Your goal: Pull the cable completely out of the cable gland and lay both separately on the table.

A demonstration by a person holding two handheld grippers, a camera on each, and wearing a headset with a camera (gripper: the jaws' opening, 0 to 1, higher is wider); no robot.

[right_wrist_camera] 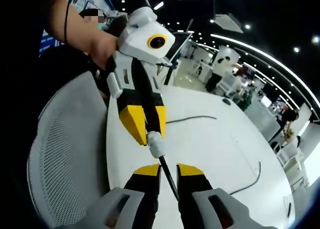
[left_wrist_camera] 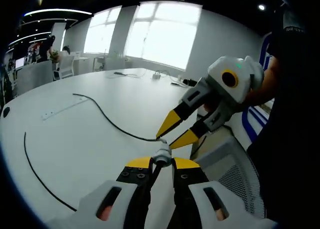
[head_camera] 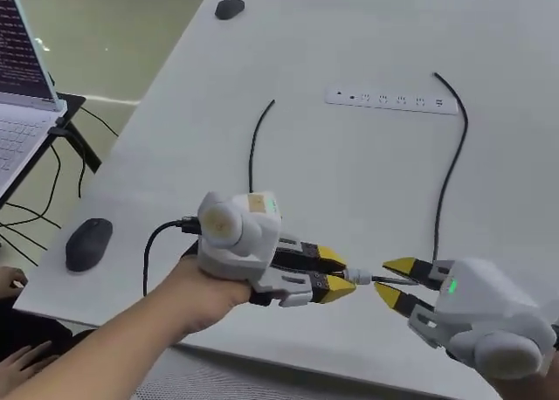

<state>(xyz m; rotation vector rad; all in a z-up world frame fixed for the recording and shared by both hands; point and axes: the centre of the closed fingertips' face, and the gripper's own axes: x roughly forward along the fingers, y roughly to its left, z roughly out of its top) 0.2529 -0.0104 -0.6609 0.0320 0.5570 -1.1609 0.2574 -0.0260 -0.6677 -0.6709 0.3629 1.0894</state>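
A small grey-white cable gland (head_camera: 359,278) is held above the table's near edge, with my left gripper (head_camera: 339,272) shut on it. In the left gripper view the gland (left_wrist_camera: 161,155) sits between the yellow tips of the left gripper (left_wrist_camera: 161,162). A thin black cable (head_camera: 450,168) leaves the gland and runs far across the table. My right gripper (head_camera: 393,279) faces the left one, open, its jaws either side of the cable just behind the gland. In the right gripper view the cable (right_wrist_camera: 169,178) crosses the gap of the right gripper (right_wrist_camera: 168,168) to the gland (right_wrist_camera: 156,146).
A second black cable (head_camera: 252,147) lies loose mid-table. A white power strip (head_camera: 393,100) sits further back. One dark mouse (head_camera: 230,9) is at the far edge, another (head_camera: 87,243) at the near left. A laptop (head_camera: 22,112) stands off the table's left side.
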